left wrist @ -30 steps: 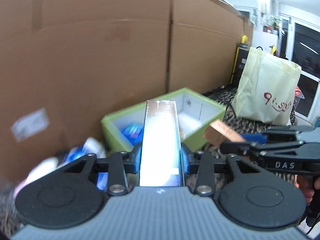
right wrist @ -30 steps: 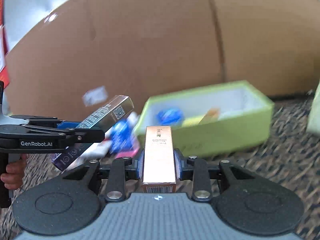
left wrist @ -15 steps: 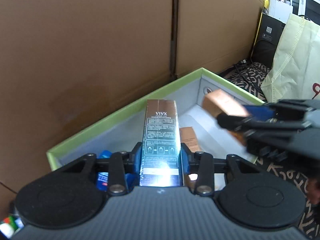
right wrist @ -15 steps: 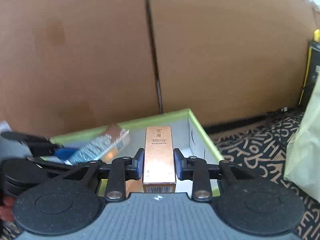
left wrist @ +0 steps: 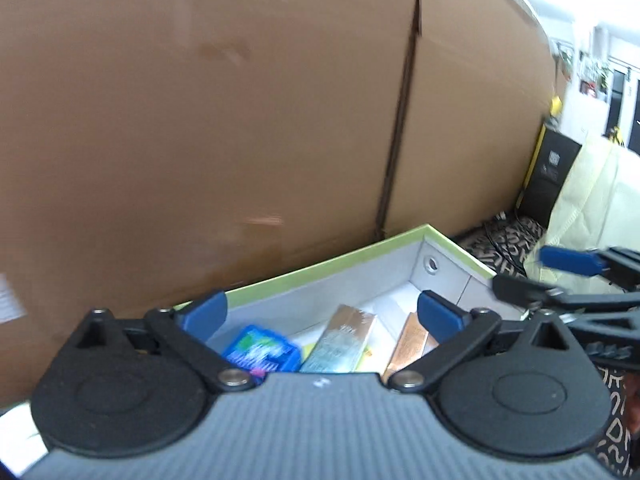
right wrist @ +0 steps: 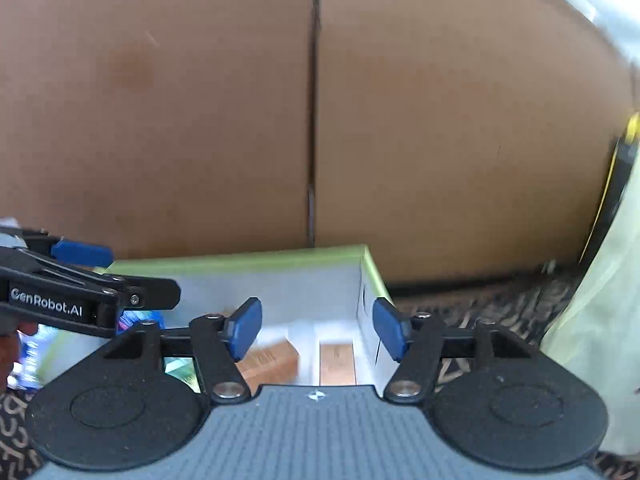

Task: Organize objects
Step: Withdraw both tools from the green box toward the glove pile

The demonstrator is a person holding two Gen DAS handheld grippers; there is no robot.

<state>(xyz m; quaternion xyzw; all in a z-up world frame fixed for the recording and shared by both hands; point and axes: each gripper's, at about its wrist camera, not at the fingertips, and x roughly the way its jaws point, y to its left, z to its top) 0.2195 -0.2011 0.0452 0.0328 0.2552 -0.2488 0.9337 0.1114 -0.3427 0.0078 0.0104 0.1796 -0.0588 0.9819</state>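
A green-rimmed box (left wrist: 340,262) with grey inner walls stands against the cardboard; it also shows in the right wrist view (right wrist: 240,258). Inside lie a silver carton (left wrist: 344,340), a copper carton (left wrist: 408,344) and a blue packet (left wrist: 262,350). In the right wrist view a copper carton (right wrist: 272,358) and a second one (right wrist: 337,364) lie inside. My left gripper (left wrist: 320,314) is open and empty over the box. My right gripper (right wrist: 318,328) is open and empty over the box's right end; it shows at the right of the left wrist view (left wrist: 560,276).
A tall cardboard wall (left wrist: 240,120) stands right behind the box. A cream tote bag (left wrist: 592,200) stands to the right on a dark patterned cloth (right wrist: 500,300). A black box with a yellow edge (left wrist: 548,176) stands behind the bag.
Both grippers have opened and let go: the silver carton and the copper carton now lie inside the green box. Both grippers have lifted slightly.
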